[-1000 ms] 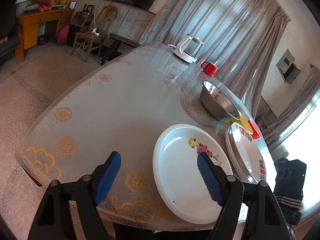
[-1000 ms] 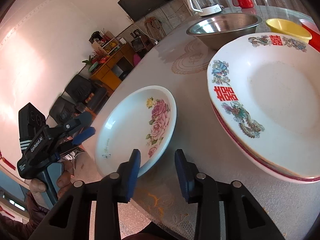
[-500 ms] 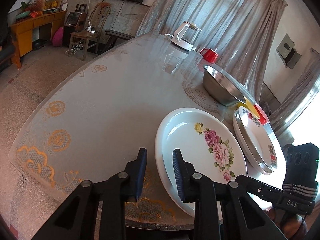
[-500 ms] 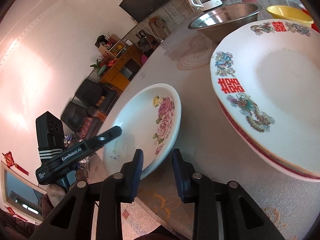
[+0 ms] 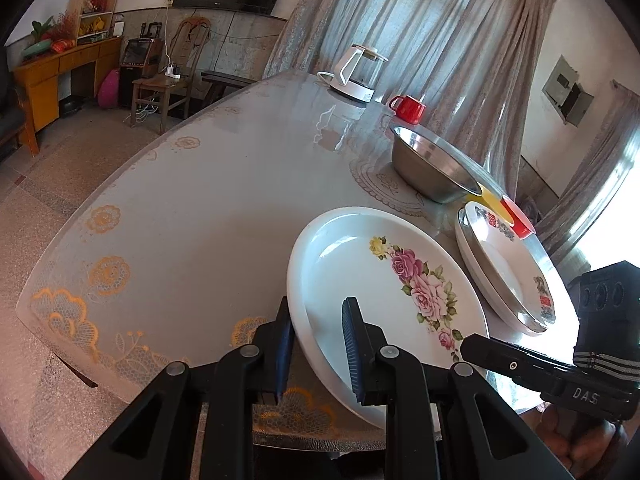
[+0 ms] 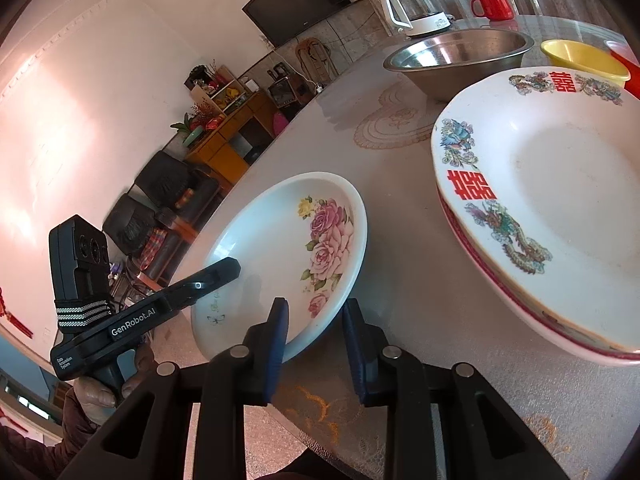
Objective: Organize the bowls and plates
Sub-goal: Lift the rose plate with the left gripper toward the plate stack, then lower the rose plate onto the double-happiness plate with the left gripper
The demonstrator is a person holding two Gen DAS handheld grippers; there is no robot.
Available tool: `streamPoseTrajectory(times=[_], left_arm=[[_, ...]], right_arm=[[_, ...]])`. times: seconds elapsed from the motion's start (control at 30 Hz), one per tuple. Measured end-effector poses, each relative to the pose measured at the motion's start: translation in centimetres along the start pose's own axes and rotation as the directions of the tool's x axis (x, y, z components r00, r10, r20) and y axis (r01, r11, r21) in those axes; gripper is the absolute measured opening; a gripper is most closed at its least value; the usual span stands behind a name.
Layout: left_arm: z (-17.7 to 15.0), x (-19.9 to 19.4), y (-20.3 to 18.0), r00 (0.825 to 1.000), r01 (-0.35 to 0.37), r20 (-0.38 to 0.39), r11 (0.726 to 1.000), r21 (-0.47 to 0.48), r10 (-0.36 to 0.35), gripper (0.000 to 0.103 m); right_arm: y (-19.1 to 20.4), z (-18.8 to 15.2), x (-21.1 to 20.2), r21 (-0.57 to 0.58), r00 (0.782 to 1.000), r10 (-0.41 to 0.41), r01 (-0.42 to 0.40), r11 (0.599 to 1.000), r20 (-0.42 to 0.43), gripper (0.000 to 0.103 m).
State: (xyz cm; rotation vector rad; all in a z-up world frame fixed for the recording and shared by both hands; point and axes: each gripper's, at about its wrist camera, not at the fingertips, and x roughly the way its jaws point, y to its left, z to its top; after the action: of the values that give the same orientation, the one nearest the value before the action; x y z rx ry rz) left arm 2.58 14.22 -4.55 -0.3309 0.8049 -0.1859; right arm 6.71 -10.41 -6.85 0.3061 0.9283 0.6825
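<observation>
Rose plate (image 5: 384, 296) rim clamped between left gripper (image 5: 318, 346) pads at lower centre, right gripper (image 6: 316, 344) likewise gripping its opposite rim, both jaws just closed in from wider, plate edge now lifted off table (image 5: 200, 208).

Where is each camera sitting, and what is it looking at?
Left wrist: on the left gripper, facing across the table toward the curtains; its fingers straddle the rose plate's rim.
Right wrist: on the right gripper, facing the TV wall; a hand shows.
Both see the rose plate, steel bowl and red mug.

Rose plate (image 5: 384, 304) glossy glazed ceramic; bowl (image 5: 432, 168) shiny steel; table (image 5: 208, 200) smooth, lace-patterned; claw pads (image 5: 352, 344) ribbed blue.
</observation>
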Motion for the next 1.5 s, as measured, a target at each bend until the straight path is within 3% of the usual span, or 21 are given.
streamPoseTrajectory(times=[0.33, 0.67, 1.07, 1.5], left_arm=[[0.2, -1.0, -1.4, 0.997, 0.070, 0.033, 0.997, 0.020, -0.071, 0.023], [2.7, -1.6, -5.8, 0.983, 0.156, 0.080, 0.982, 0.106, -0.165, 0.023], [4.5, 3.1, -13.6, 0.968, 0.250, -0.019, 0.947, 0.203, -0.252, 0.024], [3.8, 7.2, -17.5, 0.961, 0.270, -0.131, 0.937, 0.221, -0.245, 0.026]], right_arm=[[0.1, 0.3, -1.6, -0.023, 0.999, -0.032, 0.033, 0.999, 0.036, 0.027], [-0.7, 1.3, -6.0, -0.012, 0.989, -0.040, 0.042, 0.999, 0.144, 0.027], [-6.1, 1.2, -11.4, 0.156, 0.959, -0.158, 0.123, 0.980, 0.237, 0.027], [-9.9, 1.0, -14.1, 0.282, 0.927, -0.280, 0.208, 0.937, 0.248, 0.027]])
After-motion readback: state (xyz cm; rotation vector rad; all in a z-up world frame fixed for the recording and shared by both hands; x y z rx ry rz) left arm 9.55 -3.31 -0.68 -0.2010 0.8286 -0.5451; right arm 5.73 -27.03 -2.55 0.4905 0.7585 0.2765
